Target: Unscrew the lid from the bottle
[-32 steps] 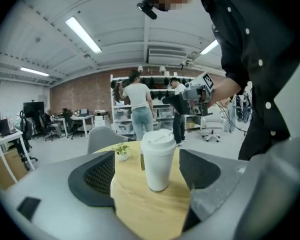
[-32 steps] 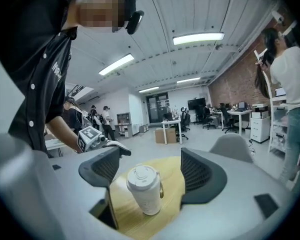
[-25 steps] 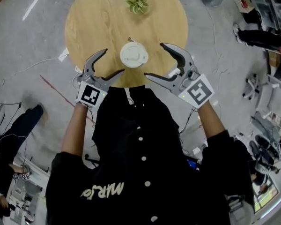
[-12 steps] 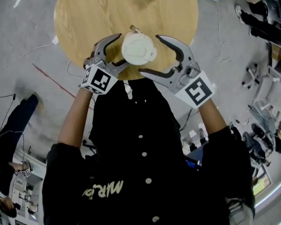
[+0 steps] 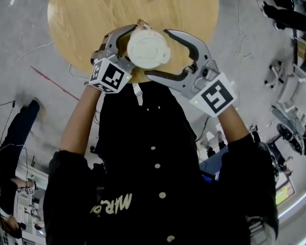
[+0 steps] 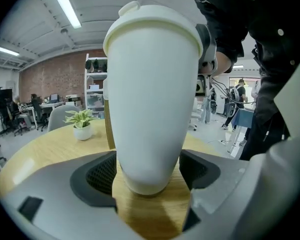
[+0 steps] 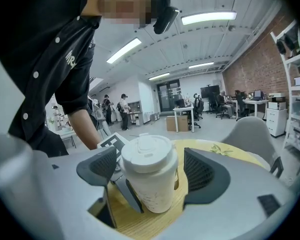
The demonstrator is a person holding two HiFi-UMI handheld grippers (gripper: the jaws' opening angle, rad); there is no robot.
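A white bottle (image 5: 148, 49) with a white lid (image 7: 147, 151) stands upright near the front edge of the round wooden table (image 5: 81, 14). My left gripper (image 5: 123, 47) comes in from the left at its lower body. In the left gripper view the bottle (image 6: 152, 84) fills the gap and both pads (image 6: 102, 171) lie against its sides. My right gripper (image 5: 155, 53) is open at the bottle's right. In the right gripper view the bottle (image 7: 151, 184) stands between its jaws, clear of both pads (image 7: 202, 171). A left gripper finger (image 7: 127, 196) shows at the bottle's foot.
A small potted plant (image 6: 82, 126) stands on the far side of the table. A grey chair (image 7: 250, 131) is beyond the table. Cables lie on the floor (image 5: 20, 60) to the left. Desks, shelves and people fill the room behind.
Both grippers have moved in toward the bottle. The left one, which was short of it, now has its jaws around the lower body; the right one's jaws have come up beside the lid.
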